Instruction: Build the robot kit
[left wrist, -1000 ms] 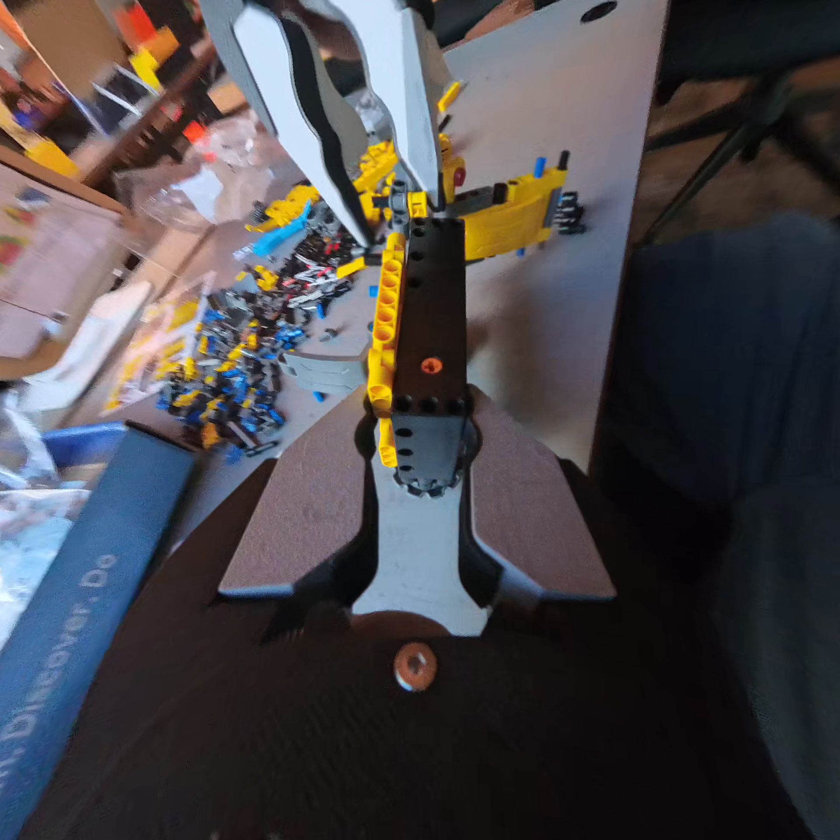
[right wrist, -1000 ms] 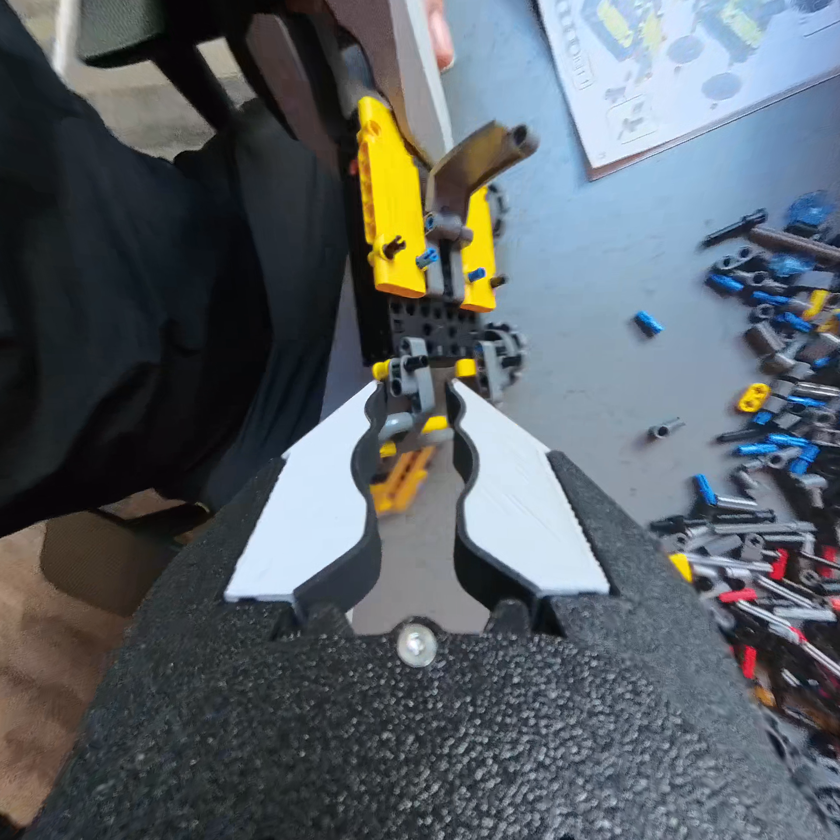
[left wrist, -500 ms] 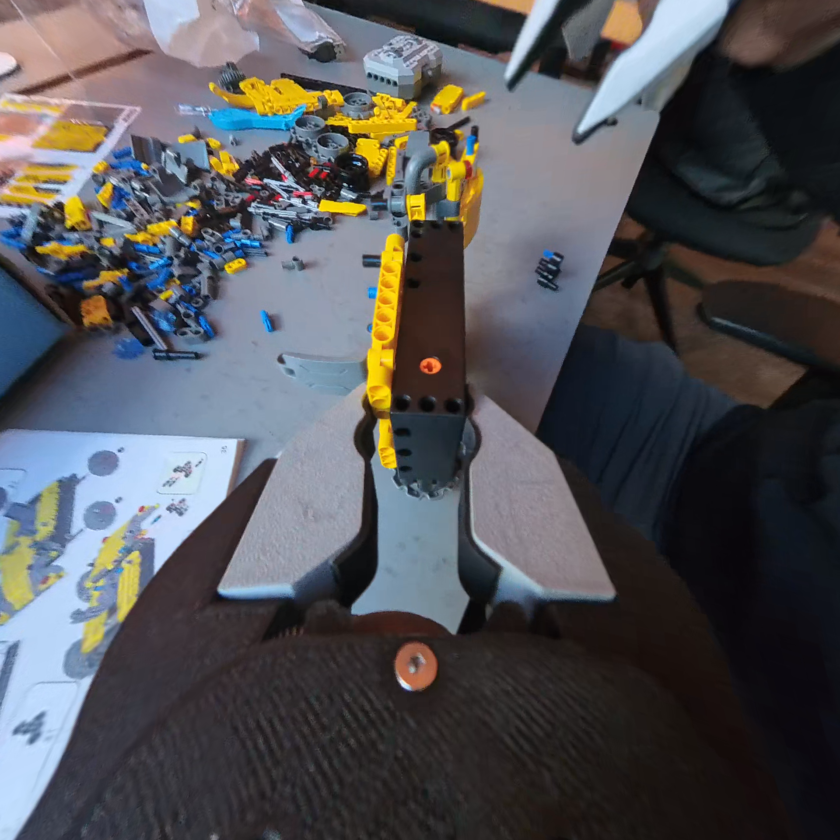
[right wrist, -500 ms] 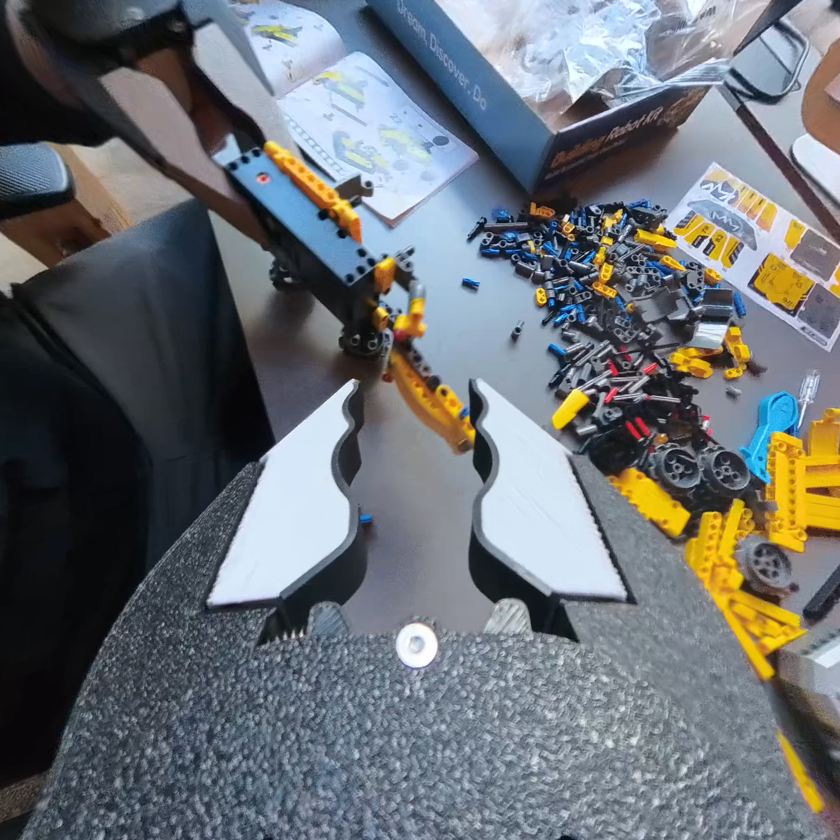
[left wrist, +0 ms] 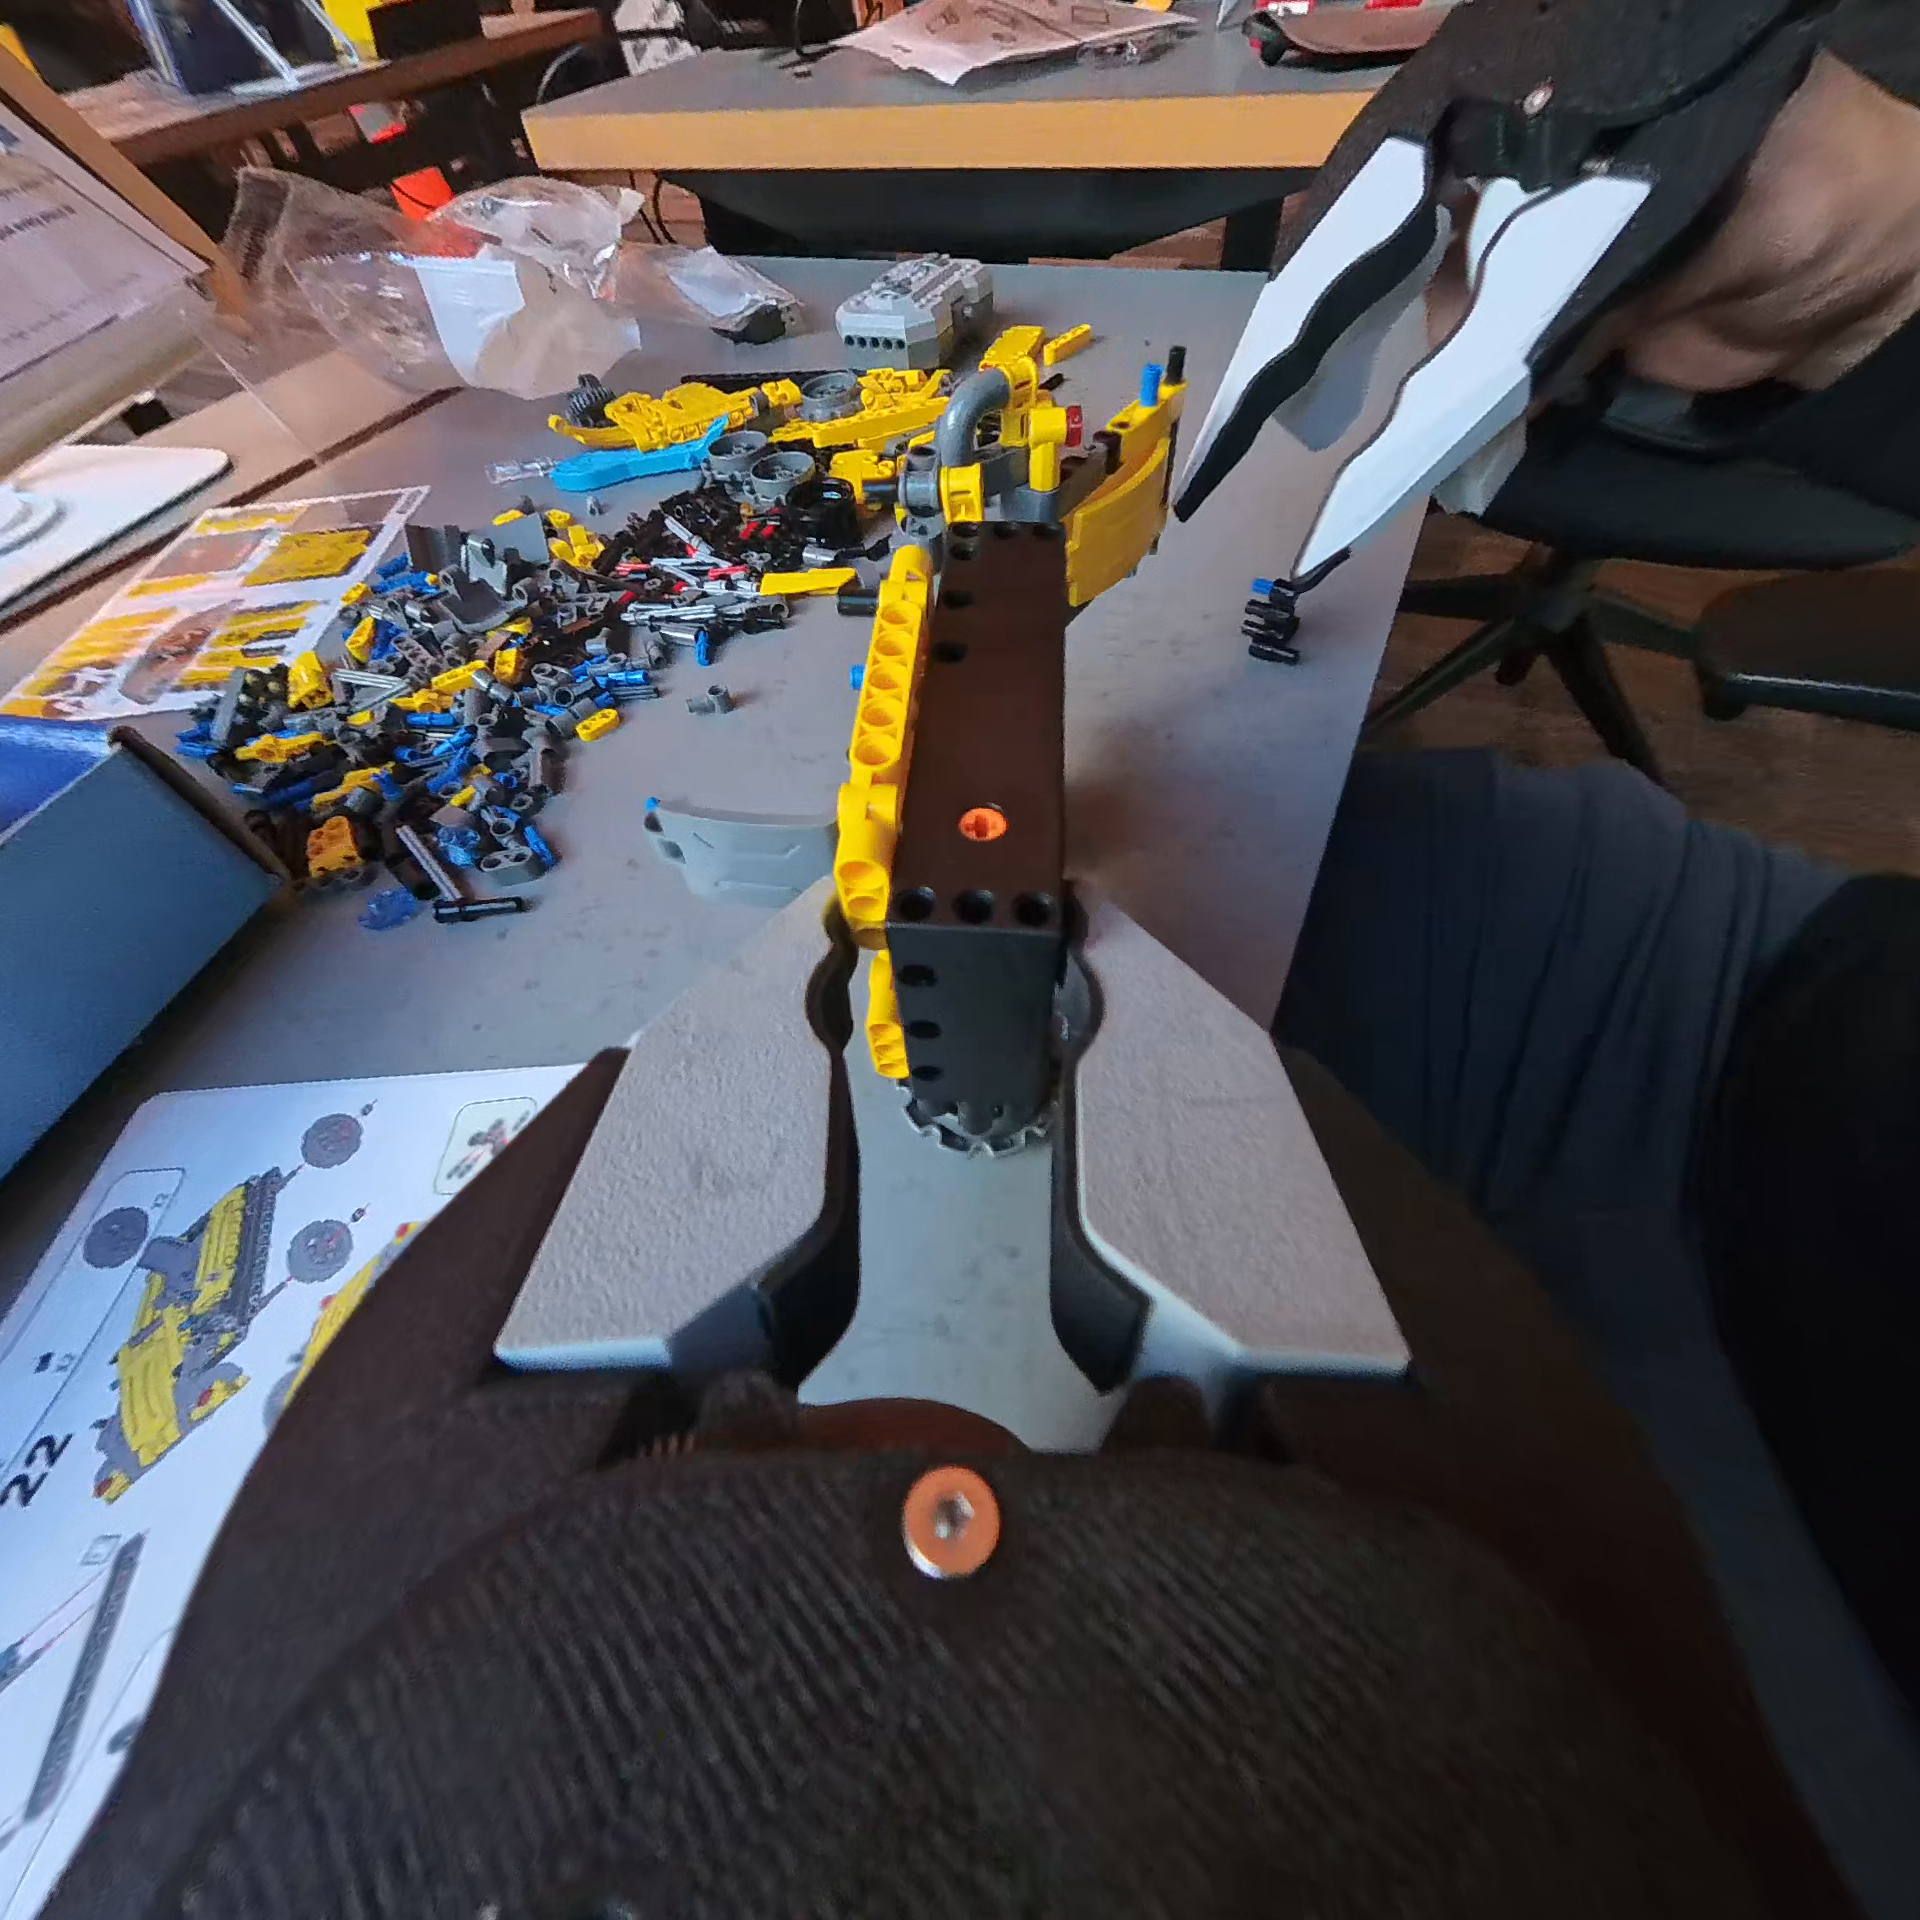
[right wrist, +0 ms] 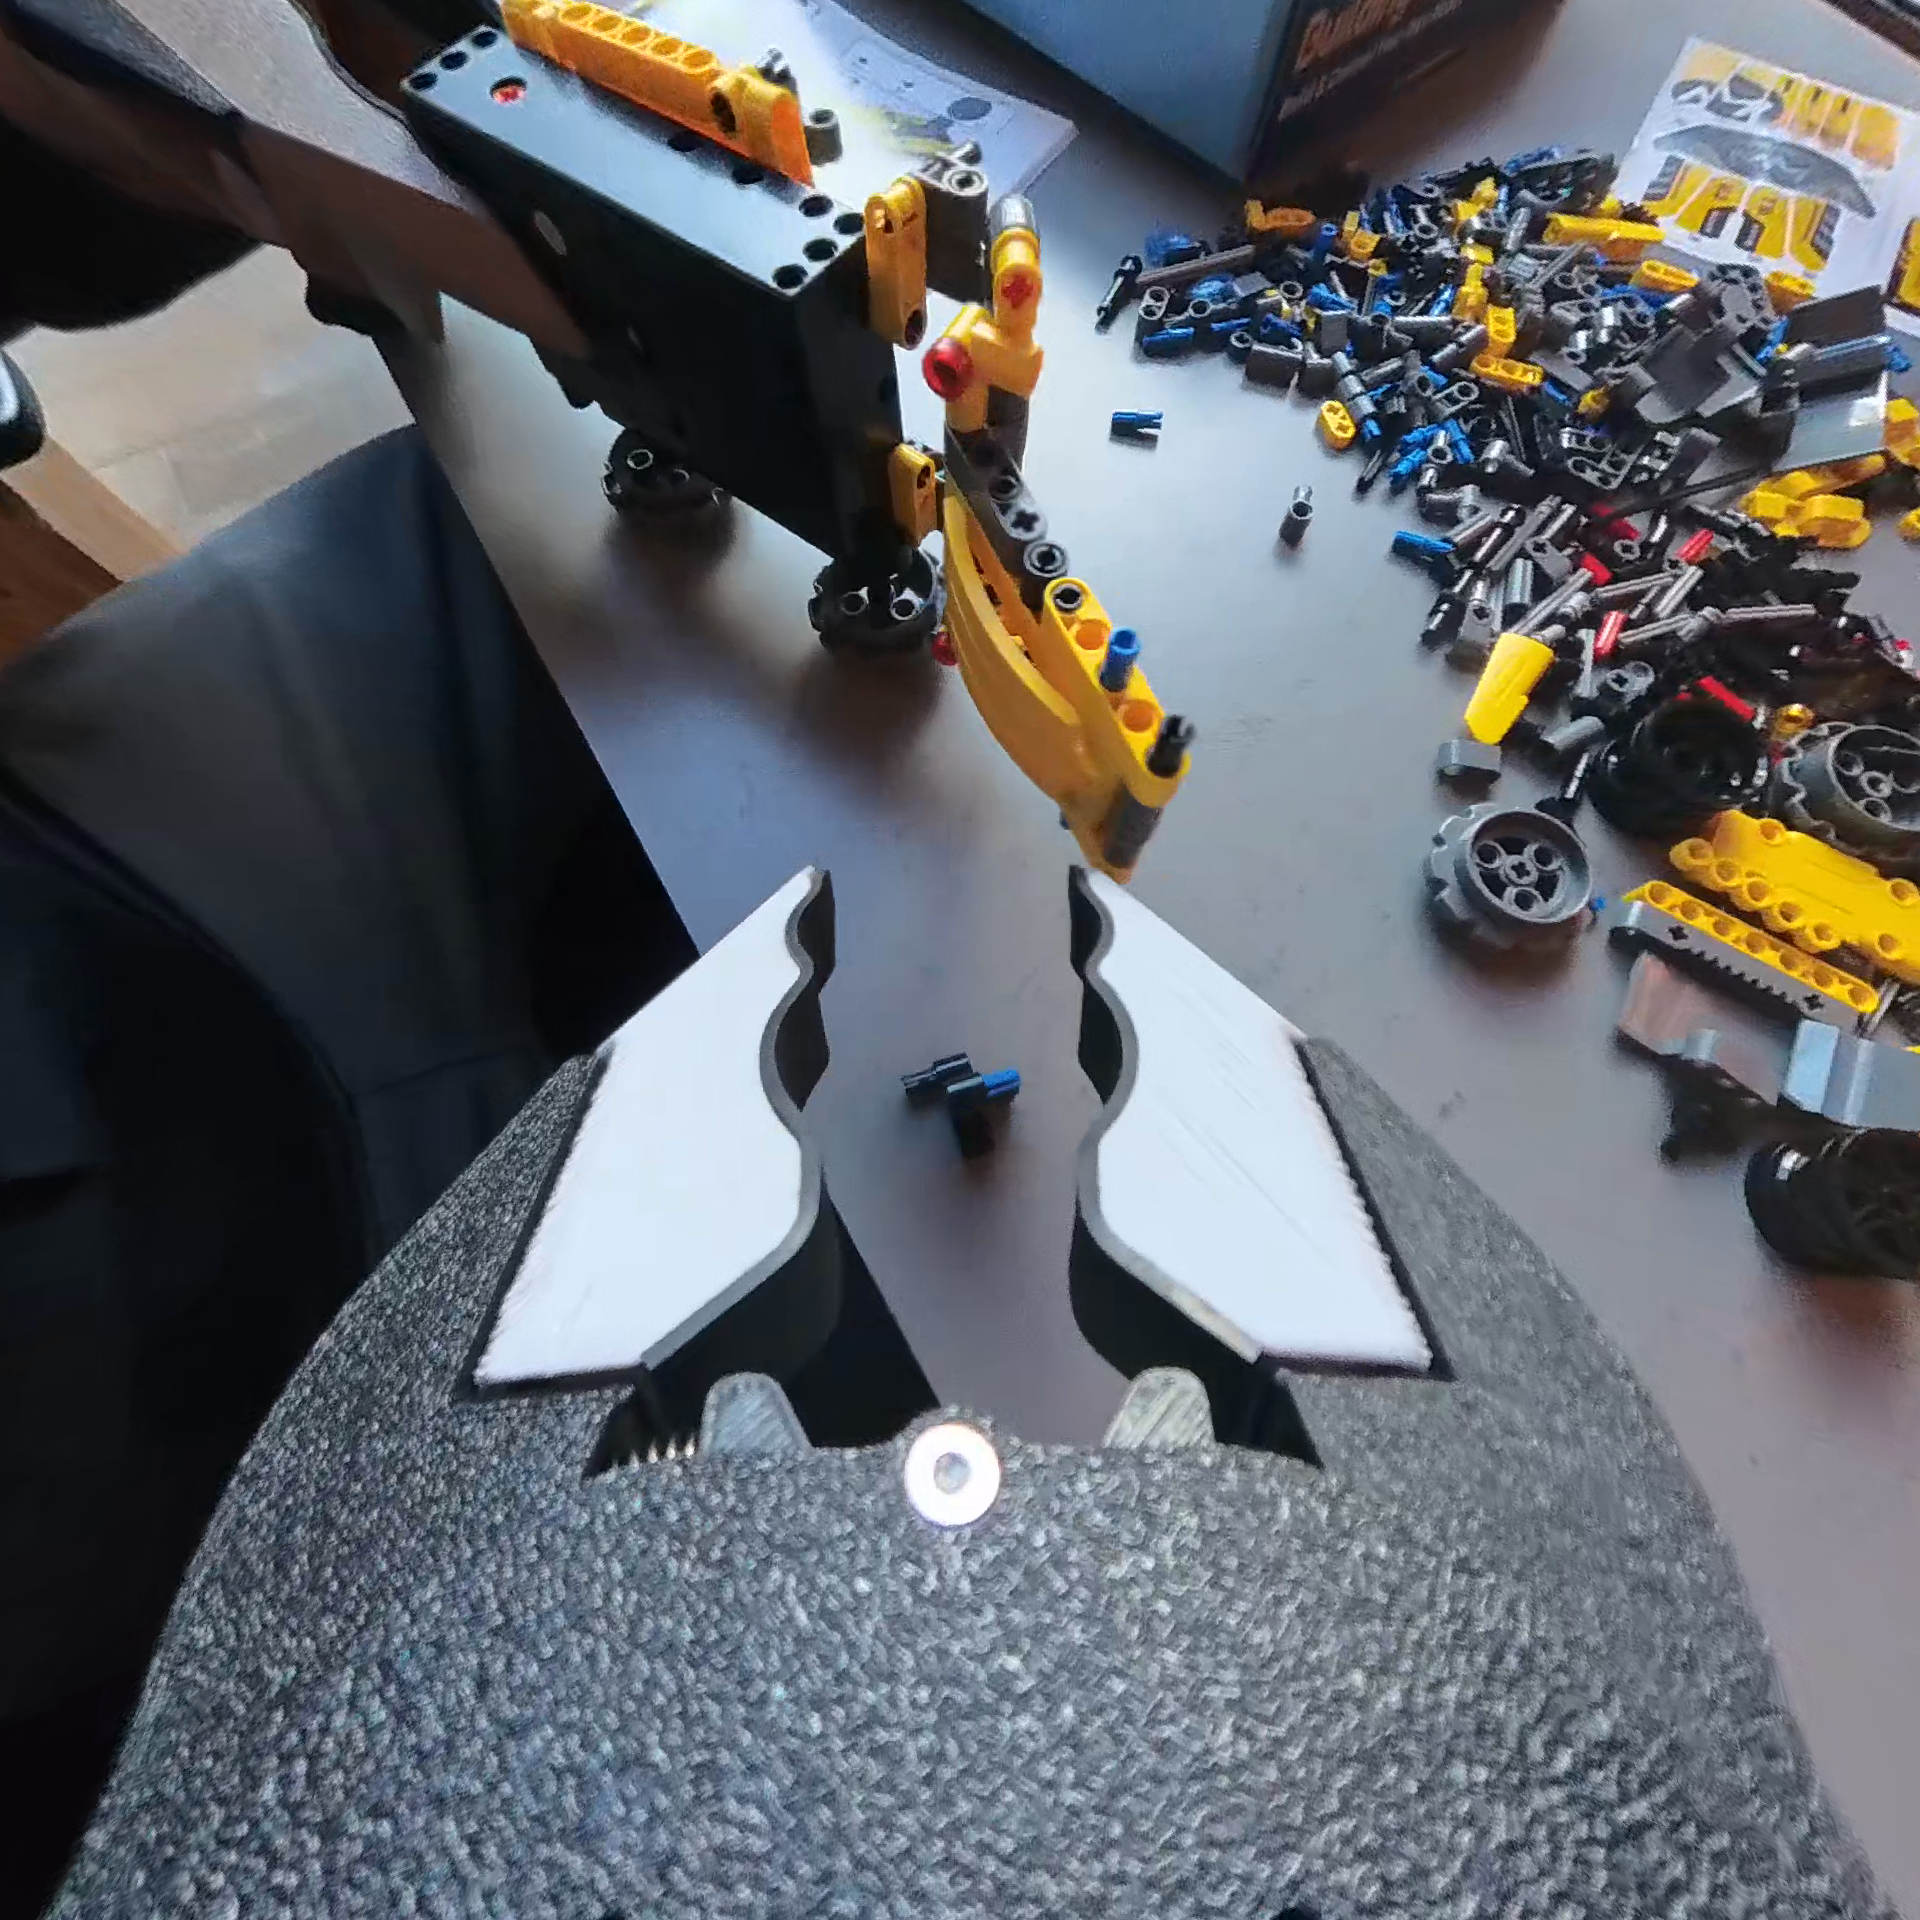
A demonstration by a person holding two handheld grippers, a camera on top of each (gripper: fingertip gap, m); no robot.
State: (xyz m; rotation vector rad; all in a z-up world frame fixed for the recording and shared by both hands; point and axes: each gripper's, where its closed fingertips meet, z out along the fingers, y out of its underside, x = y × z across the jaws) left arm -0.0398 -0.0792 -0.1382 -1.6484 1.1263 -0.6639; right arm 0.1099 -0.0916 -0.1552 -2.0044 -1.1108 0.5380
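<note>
Left gripper (left wrist: 951,956): fingers clamped on the near end of a half-built toy vehicle of black and yellow plastic bricks (left wrist: 982,717), a long black block with a yellow holed beam along its left side. The vehicle points away from the tongs, its far end carrying a curved yellow panel (right wrist: 1049,675) and a grey bent pipe piece (left wrist: 966,410). Two small dark toothed wheels show under it in the right wrist view, close to the grey table top (left wrist: 1174,727) (contact not clear).

Right gripper (right wrist: 951,914): fingers parted, nothing between them. Below the gap lies a small cluster of black and blue connector pins (right wrist: 961,1091) on the table. The curved yellow panel's tip is just beyond the right finger.

Left of the left tongs: a wide scatter of small blue, grey, black and yellow loose bricks (left wrist: 468,686), a printed instruction booklet (left wrist: 156,1299), a blue cardboard box (left wrist: 94,914). Beyond the scatter, crumpled clear plastic bags (left wrist: 468,281)
</note>
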